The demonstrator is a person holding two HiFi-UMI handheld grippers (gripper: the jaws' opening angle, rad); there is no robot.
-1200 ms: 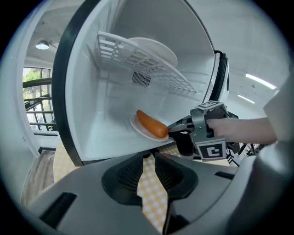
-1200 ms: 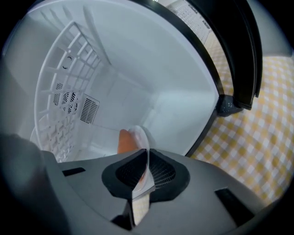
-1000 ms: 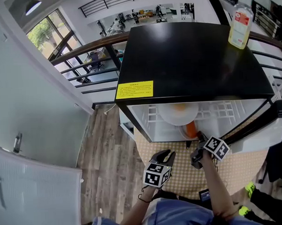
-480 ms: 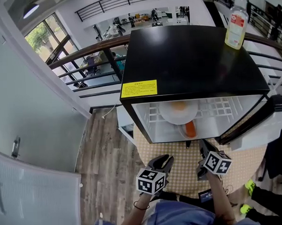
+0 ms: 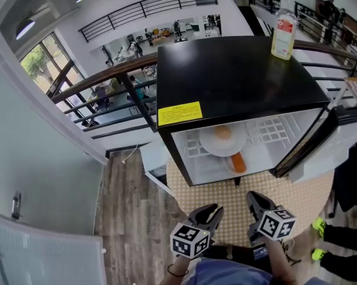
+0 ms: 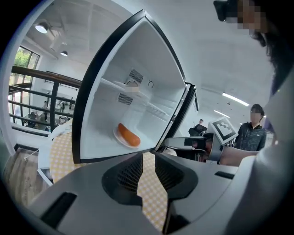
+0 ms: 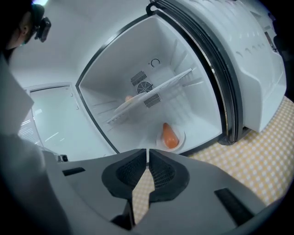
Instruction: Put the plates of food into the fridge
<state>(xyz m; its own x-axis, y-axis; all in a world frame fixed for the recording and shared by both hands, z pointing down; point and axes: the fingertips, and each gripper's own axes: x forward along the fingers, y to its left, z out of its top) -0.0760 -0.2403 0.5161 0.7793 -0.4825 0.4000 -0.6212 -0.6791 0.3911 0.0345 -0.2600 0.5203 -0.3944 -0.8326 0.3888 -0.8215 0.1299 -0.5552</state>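
Inside the open fridge (image 5: 234, 73): upper plate (image 5: 223, 141) on the shelf, lower plate (image 5: 236, 164) on its floor. The yellow sticker (image 5: 179, 114), unreadable, shows only in the head view. Left gripper (image 5: 211, 211) slightly parted, right gripper (image 5: 255, 199) closed, both empty.

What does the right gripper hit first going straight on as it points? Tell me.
The right gripper would likely meet the fridge floor beside the plate of orange food; nothing shows in between, though depth is unclear.
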